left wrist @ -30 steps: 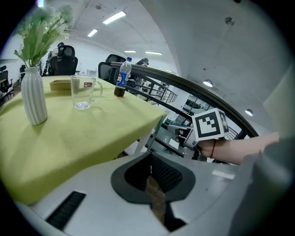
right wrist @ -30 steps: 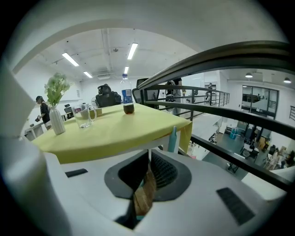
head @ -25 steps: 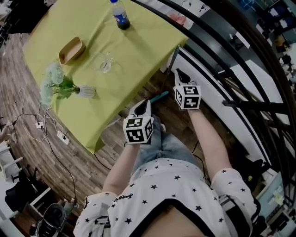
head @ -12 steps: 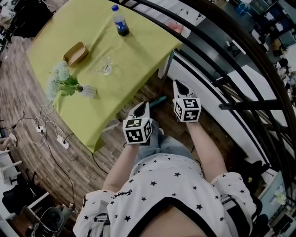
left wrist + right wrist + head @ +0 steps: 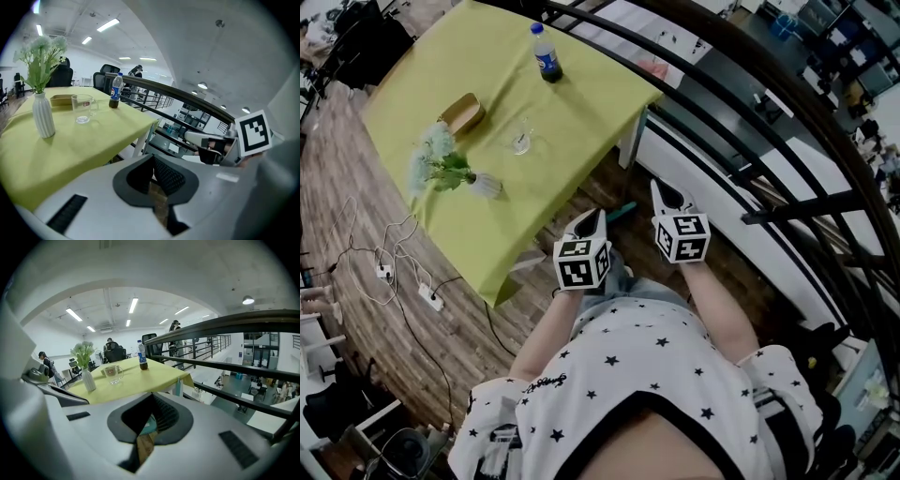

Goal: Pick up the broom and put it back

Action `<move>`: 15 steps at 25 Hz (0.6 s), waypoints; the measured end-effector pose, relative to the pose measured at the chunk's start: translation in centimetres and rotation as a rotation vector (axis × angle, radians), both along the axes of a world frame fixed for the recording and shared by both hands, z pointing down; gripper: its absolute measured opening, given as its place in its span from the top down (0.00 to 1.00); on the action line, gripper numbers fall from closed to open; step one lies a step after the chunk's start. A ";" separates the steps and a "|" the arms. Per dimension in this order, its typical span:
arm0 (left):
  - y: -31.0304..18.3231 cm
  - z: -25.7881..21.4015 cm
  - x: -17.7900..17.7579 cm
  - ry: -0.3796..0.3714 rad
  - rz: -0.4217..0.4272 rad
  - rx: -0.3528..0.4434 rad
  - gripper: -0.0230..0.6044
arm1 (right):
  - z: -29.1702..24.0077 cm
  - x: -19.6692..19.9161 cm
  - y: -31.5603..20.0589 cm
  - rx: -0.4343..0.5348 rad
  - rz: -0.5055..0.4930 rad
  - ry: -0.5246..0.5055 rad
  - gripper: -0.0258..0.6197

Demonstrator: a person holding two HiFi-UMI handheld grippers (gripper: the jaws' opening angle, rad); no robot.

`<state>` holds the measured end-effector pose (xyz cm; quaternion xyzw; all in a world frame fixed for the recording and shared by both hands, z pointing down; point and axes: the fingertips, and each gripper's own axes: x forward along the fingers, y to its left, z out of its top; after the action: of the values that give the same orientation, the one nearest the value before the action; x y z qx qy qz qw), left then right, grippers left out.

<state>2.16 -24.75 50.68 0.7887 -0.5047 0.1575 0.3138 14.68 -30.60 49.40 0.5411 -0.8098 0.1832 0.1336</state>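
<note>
A short teal piece, perhaps part of the broom, lies on the wooden floor by the table's corner; the rest of the broom is out of sight. My left gripper hovers just left of it, its jaws together with nothing between them. My right gripper hangs just right of the teal piece, shut and empty. Through the slit below its closed tips, the right gripper view shows a bit of teal and floor. Both grippers are close in front of the person's knees.
A table with a yellow-green cloth carries a cola bottle, a glass mug, a vase of flowers and a wooden tray. A black railing runs along the right. Cables and power strips lie at left.
Both grippers have drawn back from the table toward the person's body, the right one farther. They stayed shut. The teal piece has not moved on the floor.
</note>
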 end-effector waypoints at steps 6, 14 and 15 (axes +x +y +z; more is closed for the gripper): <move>1.2 -0.5 0.0 -0.011 0.021 0.019 0.94 | -1.6 0.2 2.1 0.019 0.011 -0.013 0.97; 2.0 -1.5 0.0 -0.020 0.034 0.056 0.94 | -3.5 0.3 3.9 0.051 0.020 -0.041 0.97; 2.2 -1.6 0.0 -0.022 0.035 0.058 0.94 | -3.7 0.3 4.1 0.053 0.020 -0.043 0.97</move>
<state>2.15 -22.58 49.09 0.8044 -0.4986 0.1570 0.2823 15.02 -26.46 45.71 0.5486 -0.8115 0.1748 0.0997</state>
